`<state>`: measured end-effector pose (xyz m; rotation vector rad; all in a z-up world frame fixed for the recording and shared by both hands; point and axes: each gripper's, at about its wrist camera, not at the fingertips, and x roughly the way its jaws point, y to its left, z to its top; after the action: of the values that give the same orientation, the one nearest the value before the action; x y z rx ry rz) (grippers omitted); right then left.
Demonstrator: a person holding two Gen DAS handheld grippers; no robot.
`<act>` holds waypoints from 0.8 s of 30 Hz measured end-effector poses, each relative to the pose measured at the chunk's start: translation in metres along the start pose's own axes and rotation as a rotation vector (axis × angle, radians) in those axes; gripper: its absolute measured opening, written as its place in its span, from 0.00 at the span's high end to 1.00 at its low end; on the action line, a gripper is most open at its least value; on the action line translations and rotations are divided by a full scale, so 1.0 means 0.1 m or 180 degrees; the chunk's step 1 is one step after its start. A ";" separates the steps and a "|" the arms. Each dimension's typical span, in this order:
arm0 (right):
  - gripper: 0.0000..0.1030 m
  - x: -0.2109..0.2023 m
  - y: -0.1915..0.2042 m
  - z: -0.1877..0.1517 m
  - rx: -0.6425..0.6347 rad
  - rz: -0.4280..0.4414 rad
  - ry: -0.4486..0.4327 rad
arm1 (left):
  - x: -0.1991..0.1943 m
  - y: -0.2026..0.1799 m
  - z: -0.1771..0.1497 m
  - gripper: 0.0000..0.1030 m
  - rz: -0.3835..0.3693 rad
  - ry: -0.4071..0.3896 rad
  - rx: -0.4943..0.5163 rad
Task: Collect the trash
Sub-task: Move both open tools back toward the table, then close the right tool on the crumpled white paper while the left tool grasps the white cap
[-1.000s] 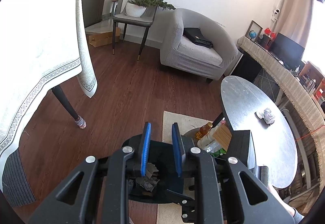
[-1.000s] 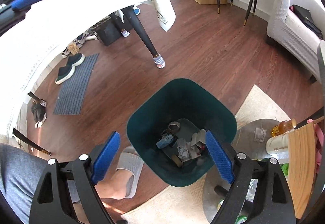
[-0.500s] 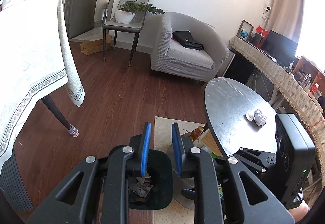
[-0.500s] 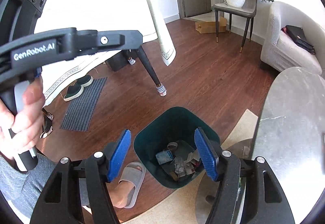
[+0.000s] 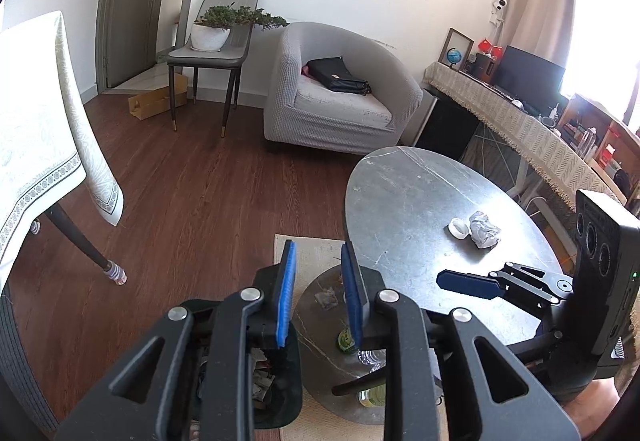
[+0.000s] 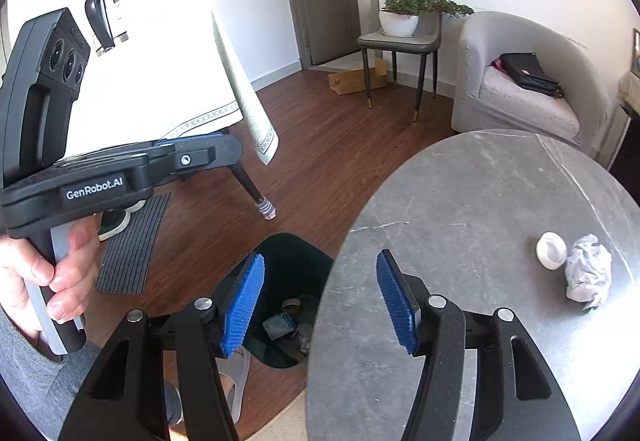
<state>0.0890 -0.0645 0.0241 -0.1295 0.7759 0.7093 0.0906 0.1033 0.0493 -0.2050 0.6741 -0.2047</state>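
- The right gripper tilted down over the round table's near edge, its jaws just narrowing on nothing.
- The left gripper had just widened slightly, holding nothing.
- A crumpled paper lay beside a white cap on the grey tabletop; the green bin stood on the wooden floor below.

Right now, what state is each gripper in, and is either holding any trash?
Left gripper: jaws narrowly open, just been opening, nothing between them.
Right gripper: jaws open, just been closing, nothing between them.
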 end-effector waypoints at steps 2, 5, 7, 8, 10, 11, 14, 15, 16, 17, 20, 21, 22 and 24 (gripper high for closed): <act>0.43 -0.04 -0.15 -0.03 0.0070 -0.0096 -0.0006 | 0.04 -0.10 0.01 0.72 -0.0024 -0.0017 0.0051; 0.43 -0.12 -0.36 -0.06 0.0183 -0.0203 -0.0064 | 0.13 -0.21 0.02 0.69 -0.0055 0.0004 0.0080; 0.43 -0.18 -0.47 -0.08 0.0228 -0.0308 -0.0081 | 0.21 -0.28 0.02 0.68 -0.0072 0.0036 0.0109; 0.43 -0.22 -0.53 -0.09 0.0253 -0.0364 -0.0113 | 0.25 -0.32 0.02 0.66 -0.0078 0.0043 0.0126; 0.43 -0.28 -0.65 -0.11 0.0345 -0.0442 -0.0146 | 0.32 -0.39 0.03 0.64 -0.0098 0.0070 0.0158; 0.43 -0.33 -0.72 -0.13 0.0393 -0.0495 -0.0174 | 0.36 -0.42 0.02 0.63 -0.0101 0.0081 0.0172; 0.43 -0.45 -0.93 -0.20 0.0542 -0.0642 -0.0237 | 0.47 -0.52 0.02 0.59 -0.0119 0.0121 0.0193; 0.43 -0.49 -0.99 -0.23 0.0574 -0.0682 -0.0279 | 0.50 -0.55 0.02 0.58 -0.0129 0.0131 0.0201; 0.43 -0.52 -1.05 -0.25 0.0600 -0.0745 -0.0293 | 0.54 -0.59 0.02 0.57 -0.0124 0.0155 0.0211; 0.43 -0.55 -1.09 -0.27 0.0623 -0.0804 -0.0310 | 0.59 -0.62 0.01 0.57 -0.0117 0.0182 0.0227; 0.43 -0.59 -1.20 -0.30 0.0686 -0.0860 -0.0345 | 0.69 -0.72 0.01 0.54 -0.0098 0.0204 0.0277; 0.43 -0.59 -1.24 -0.30 0.0688 -0.0897 -0.0336 | 0.72 -0.73 0.01 0.54 -0.0108 0.0211 0.0279; 0.43 -0.58 -1.27 -0.30 0.0688 -0.0933 -0.0323 | 0.75 -0.76 0.01 0.52 -0.0126 0.0226 0.0275; 0.43 -0.57 -1.32 -0.30 0.0696 -0.0999 -0.0306 | 0.79 -0.80 0.01 0.50 -0.0163 0.0249 0.0276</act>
<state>0.1263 -0.2069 0.0226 -0.0172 0.7160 0.3285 0.1423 0.0062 0.0236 -0.1316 0.7366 -0.2918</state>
